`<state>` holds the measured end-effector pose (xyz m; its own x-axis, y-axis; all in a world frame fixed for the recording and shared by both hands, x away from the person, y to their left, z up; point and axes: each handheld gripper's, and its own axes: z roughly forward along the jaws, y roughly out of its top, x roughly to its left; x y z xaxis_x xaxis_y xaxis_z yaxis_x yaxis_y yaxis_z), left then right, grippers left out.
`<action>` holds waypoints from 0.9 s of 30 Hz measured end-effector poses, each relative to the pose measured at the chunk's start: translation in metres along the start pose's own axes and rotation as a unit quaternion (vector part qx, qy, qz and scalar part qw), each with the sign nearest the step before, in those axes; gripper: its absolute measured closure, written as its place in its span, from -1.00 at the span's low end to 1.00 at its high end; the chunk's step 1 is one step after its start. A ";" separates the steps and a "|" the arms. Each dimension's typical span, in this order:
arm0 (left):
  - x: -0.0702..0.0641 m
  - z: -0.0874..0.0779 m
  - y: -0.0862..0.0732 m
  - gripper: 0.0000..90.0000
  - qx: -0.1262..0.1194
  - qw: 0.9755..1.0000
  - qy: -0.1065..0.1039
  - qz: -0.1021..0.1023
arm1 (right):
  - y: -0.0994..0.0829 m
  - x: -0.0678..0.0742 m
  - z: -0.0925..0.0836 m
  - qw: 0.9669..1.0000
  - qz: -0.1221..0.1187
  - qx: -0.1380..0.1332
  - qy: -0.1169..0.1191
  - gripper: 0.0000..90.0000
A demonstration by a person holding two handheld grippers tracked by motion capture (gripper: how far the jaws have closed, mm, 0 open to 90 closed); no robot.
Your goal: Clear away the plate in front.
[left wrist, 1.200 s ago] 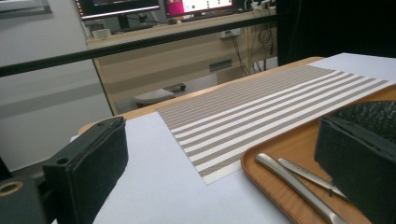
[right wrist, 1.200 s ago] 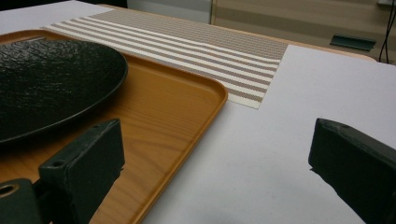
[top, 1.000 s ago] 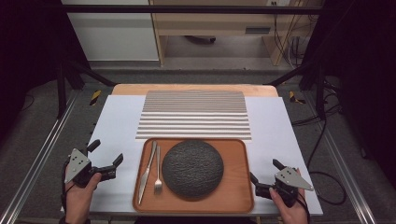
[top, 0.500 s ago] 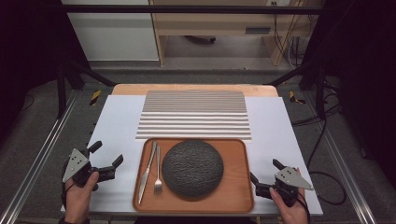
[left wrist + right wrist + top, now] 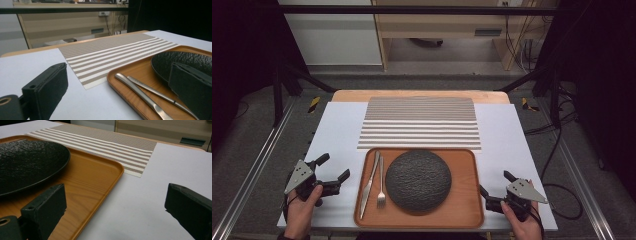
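**High view: both tongs parted, flanking the tray**

High view shows the left gripper [image 5: 333, 170] held by a hand [image 5: 302, 210] near the front left corner of the white surface [image 5: 337, 130], jaws spread apart and holding nothing, just beside the left rim of the wooden tray [image 5: 464, 175]. The right gripper [image 5: 496, 184] sits near the front right corner, jaws likewise parted and bare, its near jaw close to the tray's right rim without clearly touching it.

Left gripper view looks between its jaws at the tray's left edge, where a knife [image 5: 140, 95] and a fork [image 5: 160, 93] lie side by side, handles pointing toward the back. Just beyond them a dark, rough-textured plate [image 5: 418, 180] rests in the tray's middle.

Behind the tray, touching or slightly under its far rim, a striped placemat [image 5: 419, 122] reaches toward the back edge of the surface.
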<state>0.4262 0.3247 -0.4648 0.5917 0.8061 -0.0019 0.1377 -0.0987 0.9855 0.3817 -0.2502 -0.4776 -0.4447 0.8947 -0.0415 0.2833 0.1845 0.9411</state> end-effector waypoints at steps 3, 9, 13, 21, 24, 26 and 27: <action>-0.001 0.001 0.000 -0.95 0.001 1.000 -0.002 0.000 | 0.000 0.000 0.000 1.000 0.000 0.001 0.001 -0.91; -0.006 0.005 -0.001 -0.95 0.003 1.000 -0.007 -0.001 | 0.000 0.000 0.000 1.000 0.001 0.000 0.002 -0.91; -0.010 0.007 -0.001 -0.95 0.005 1.000 -0.011 -0.003 | 0.000 -0.001 0.000 1.000 0.002 -0.002 0.002 -0.91; -0.017 0.011 0.000 -0.95 0.005 1.000 -0.011 0.000 | 0.000 -0.001 -0.001 1.000 0.005 -0.002 0.003 -0.91; -0.019 0.012 0.000 -0.95 0.007 1.000 -0.015 0.001 | 0.000 -0.002 -0.001 1.000 0.005 -0.003 0.003 -0.91; -0.021 0.012 0.000 -0.95 0.006 1.000 -0.018 0.003 | 0.000 -0.002 -0.001 1.000 0.006 -0.004 0.003 -0.91; -0.021 0.012 0.000 -0.95 0.005 1.000 -0.019 0.003 | 0.000 -0.002 -0.001 1.000 0.007 -0.005 0.003 -0.91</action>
<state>0.4234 0.3003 -0.4664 0.6218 0.7832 -0.0021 0.1424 -0.1104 0.9836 0.3819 -0.2524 -0.4770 -0.4465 0.8944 -0.0266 0.2802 0.1680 0.9451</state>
